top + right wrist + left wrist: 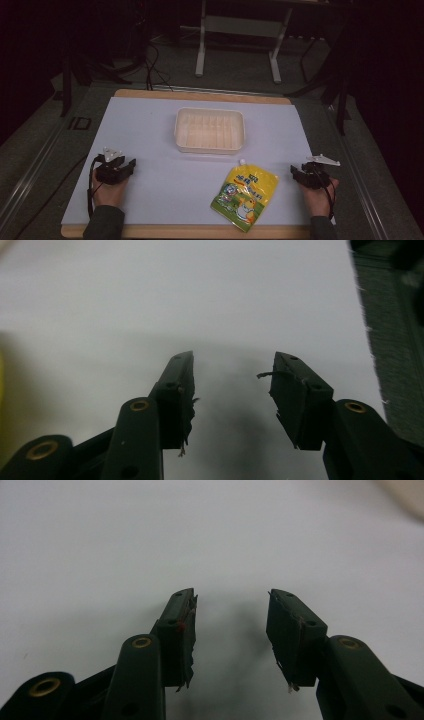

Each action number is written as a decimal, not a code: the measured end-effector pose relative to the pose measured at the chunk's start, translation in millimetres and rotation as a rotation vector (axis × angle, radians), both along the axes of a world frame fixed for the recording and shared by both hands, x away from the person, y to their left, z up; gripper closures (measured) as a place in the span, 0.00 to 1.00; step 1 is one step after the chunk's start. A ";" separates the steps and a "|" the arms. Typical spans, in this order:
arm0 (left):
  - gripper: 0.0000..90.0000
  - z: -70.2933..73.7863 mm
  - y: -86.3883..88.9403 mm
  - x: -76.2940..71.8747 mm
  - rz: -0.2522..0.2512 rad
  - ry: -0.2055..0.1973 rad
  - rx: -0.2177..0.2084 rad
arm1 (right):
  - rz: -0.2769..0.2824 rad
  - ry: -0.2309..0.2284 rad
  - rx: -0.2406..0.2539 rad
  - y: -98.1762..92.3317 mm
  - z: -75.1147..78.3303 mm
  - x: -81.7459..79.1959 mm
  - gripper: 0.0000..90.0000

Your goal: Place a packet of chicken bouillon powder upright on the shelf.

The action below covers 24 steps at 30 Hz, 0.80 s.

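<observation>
Left claw (pixel 131 163) and right claw (pixel 295 171) both gape apart, held low in each hand

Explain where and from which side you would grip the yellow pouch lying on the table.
Grip the yellow pouch by its right-hand side edge, probably with the right gripper, which sits open just beside it. The pouch lies flat, spout pointing toward the tray, so a thin edge suits the jaws better than its broad printed face.

- We see the tray (pixel 210 130) at the middle of the table (pixel 150 120), toward its far side.
- Nearer us, right of centre, lies the pouch (pixel 245 196).
- The left gripper (pixel 131 165) and right gripper (pixel 295 171) flank it, well apart.
</observation>
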<state>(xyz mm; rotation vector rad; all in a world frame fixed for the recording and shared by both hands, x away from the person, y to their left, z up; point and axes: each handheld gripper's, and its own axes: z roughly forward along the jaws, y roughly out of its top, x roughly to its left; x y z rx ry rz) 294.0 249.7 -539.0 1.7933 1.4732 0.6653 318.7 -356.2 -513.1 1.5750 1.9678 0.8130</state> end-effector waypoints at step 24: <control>0.56 -2.3 -6.6 0.4 -0.024 0.003 0.062 | 0.388 0.065 0.187 32.5 21.8 -32.0 0.33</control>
